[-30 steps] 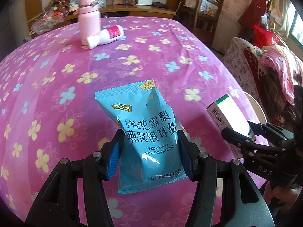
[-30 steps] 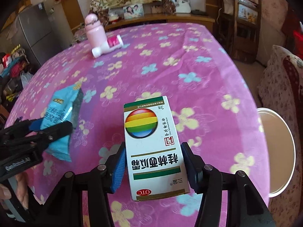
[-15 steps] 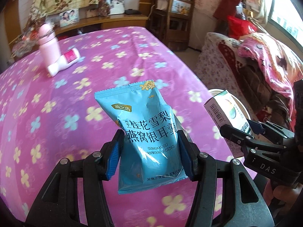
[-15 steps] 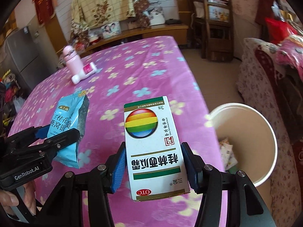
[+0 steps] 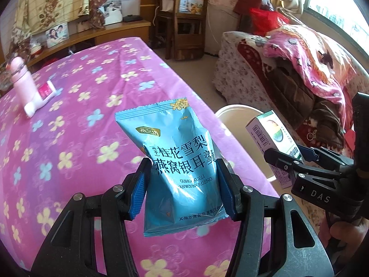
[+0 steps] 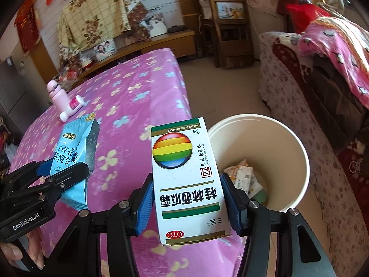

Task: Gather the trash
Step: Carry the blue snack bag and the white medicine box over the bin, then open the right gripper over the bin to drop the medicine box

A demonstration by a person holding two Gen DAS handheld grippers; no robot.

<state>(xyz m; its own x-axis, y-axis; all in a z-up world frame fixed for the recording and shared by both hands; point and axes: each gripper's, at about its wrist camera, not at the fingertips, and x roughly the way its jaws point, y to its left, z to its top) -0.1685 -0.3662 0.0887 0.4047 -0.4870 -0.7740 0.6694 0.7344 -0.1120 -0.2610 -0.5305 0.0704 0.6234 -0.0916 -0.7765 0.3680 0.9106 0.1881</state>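
Note:
My left gripper (image 5: 183, 188) is shut on a blue snack packet (image 5: 177, 159) and holds it upright above the right edge of the pink flowered table (image 5: 76, 120). The packet also shows in the right wrist view (image 6: 76, 159). My right gripper (image 6: 186, 203) is shut on a white medicine box (image 6: 188, 177) with a rainbow ball, held beside the table's edge, next to the rim of a cream waste bin (image 6: 293, 143) on the floor. The bin holds some wrappers (image 6: 244, 177). The box (image 5: 272, 138) and bin rim (image 5: 239, 110) show in the left wrist view.
A pink bottle (image 5: 20, 78) and a lying white-and-red bottle (image 5: 41, 97) sit at the table's far left. A sofa with a pink blanket (image 6: 334, 53) stands right of the bin. A wooden chair (image 6: 228, 27) and a low cabinet (image 6: 161, 41) are behind.
Both grippers have swung right with their loads, from over the table to its right edge. The waste bin and sofa have come into view.

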